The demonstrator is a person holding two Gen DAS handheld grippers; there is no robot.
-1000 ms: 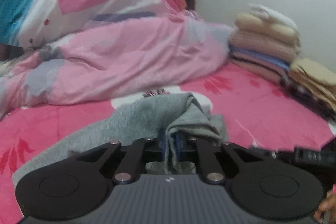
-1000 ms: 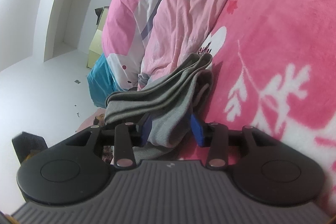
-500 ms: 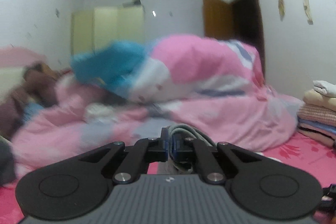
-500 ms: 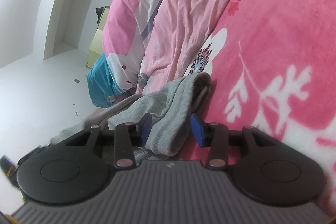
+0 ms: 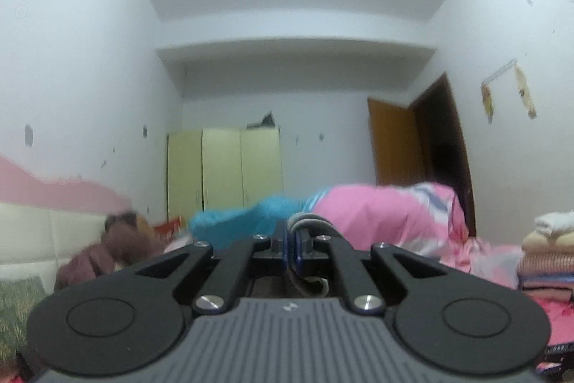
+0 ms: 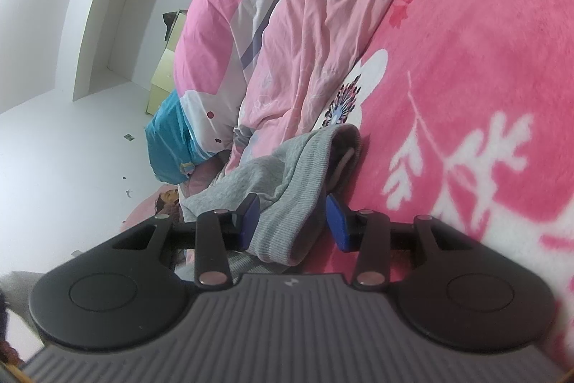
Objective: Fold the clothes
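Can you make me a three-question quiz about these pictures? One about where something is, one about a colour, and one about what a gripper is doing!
1. Where is the stack of folded clothes in the left wrist view?
A. at the right edge, on the bed
B. on top of the cupboard
C. hanging on the door

2. What colour is the garment between the right gripper's pads?
A. yellow
B. grey
C. blue

3. What is the left gripper doing?
A. standing wide open with nothing in it
B. shut on a thin bit of grey cloth
C. gripping the door handle

Answers:
1 A, the stack sits at the right edge beside the pink quilt.
2 B, the ribbed cloth in the right gripper is grey.
3 B, its blue pads are pressed together with grey cloth caught between them.
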